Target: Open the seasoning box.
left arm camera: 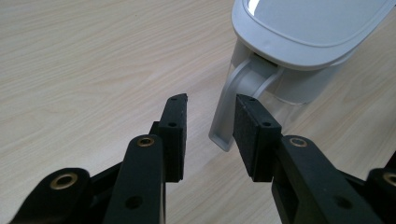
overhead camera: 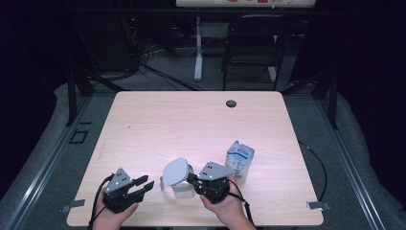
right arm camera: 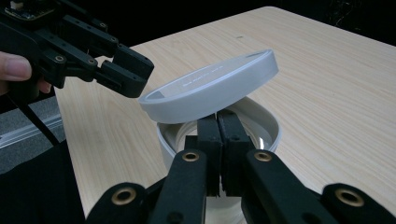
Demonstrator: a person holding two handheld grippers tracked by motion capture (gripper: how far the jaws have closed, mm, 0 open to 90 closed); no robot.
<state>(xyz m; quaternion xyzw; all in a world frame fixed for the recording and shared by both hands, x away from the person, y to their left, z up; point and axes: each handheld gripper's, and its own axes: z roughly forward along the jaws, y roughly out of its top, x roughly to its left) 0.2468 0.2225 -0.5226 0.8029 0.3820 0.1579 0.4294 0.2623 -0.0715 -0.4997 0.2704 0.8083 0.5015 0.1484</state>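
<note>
At the near edge of the bench (overhead camera: 143, 120), the left claw (overhead camera: 143, 186) is spread, nothing between its pads; the jug's white handle (left arm camera: 229, 107) stands just beyond its tips. Beside it, the right claw (right arm camera: 220, 140) is pressed together on the near rim of the clear jug (overhead camera: 179, 184), pinching the wall. The jug's white lid (right arm camera: 210, 86) sits tilted over the mouth, raised on the far side. Just behind the right hand (overhead camera: 225, 206) stands a small carton (overhead camera: 240, 159).
</note>
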